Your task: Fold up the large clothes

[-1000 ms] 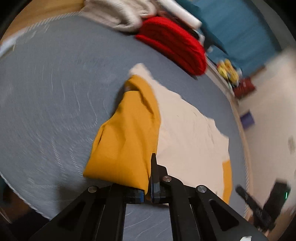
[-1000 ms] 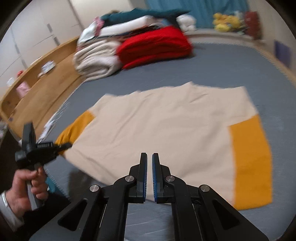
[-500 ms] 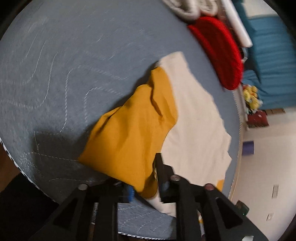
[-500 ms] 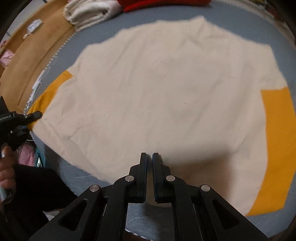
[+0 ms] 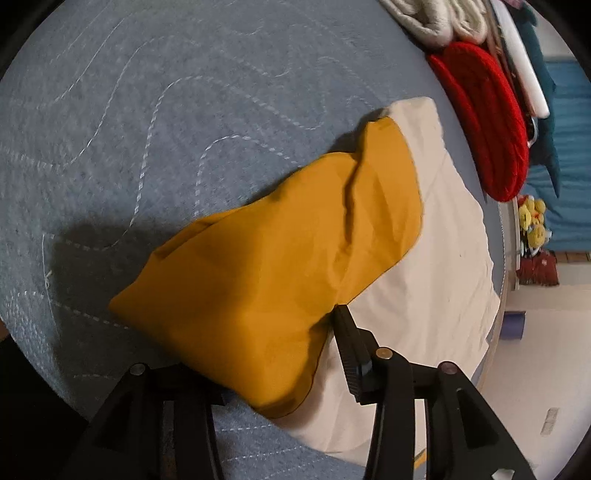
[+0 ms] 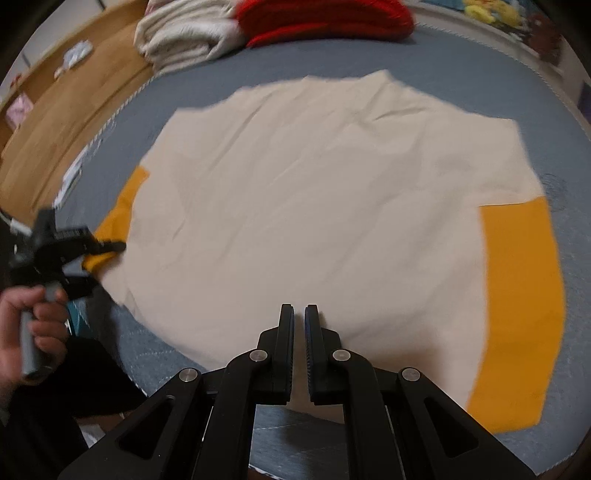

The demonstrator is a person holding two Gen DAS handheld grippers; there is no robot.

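A large cream shirt (image 6: 314, 206) with mustard-yellow sleeves lies spread on the grey quilted bed (image 6: 332, 62). One yellow sleeve (image 5: 280, 266) is bunched up and folded partly over the cream body (image 5: 436, 273). My left gripper (image 5: 273, 354) is open, its jaws wide apart around the loose sleeve end; it also shows in the right wrist view (image 6: 92, 247), at the shirt's left sleeve. My right gripper (image 6: 299, 314) is shut and empty, over the shirt's near hem. The other yellow sleeve (image 6: 517, 306) lies flat at the right.
A red knit (image 5: 484, 122) and cream folded blankets (image 6: 184, 33) are stacked at the bed's far side. A wooden headboard shelf (image 6: 62, 110) runs along the left. Yellow toys (image 5: 532, 221) sit beyond the bed edge.
My left gripper has opened and let go of the yellow sleeve, which now lies bunched on the bed. My right gripper stays shut and has drawn slightly back over the hem.
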